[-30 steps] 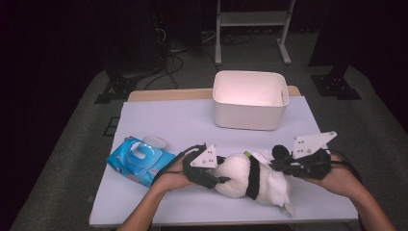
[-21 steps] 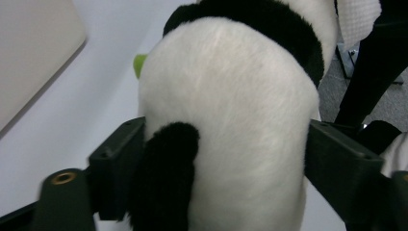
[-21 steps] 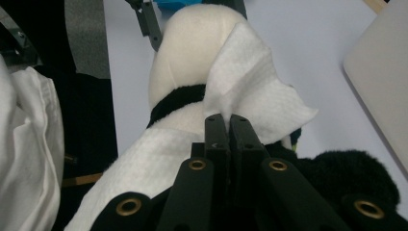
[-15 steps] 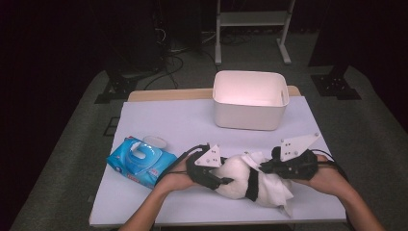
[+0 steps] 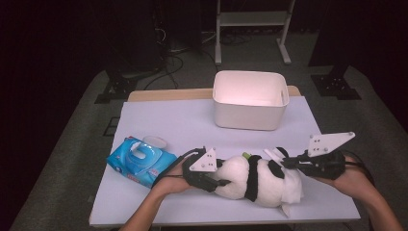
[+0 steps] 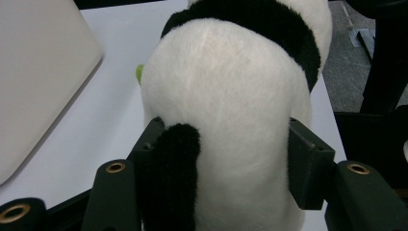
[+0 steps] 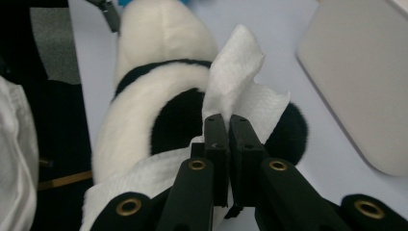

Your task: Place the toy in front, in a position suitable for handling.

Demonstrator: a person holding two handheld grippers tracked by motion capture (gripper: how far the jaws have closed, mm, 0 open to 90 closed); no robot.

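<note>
Wiping the panda plush (image 5: 250,184) on the desk (image 5: 168,120)
Your left gripper (image 6: 221,159) fingers clamp its body, closing further; your right gripper (image 7: 226,126) fingers pinch a white wipe (image 7: 238,77) against it.

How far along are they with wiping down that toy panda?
Midway, it seems. Done: a wipe is out of the blue wet-wipe pack. In hand: the left gripper clamps the plush panda lying on the table, and the right gripper pinches the wipe against the panda's head. Left: the rest of the fur, and perhaps putting the panda in the white bin.
</note>
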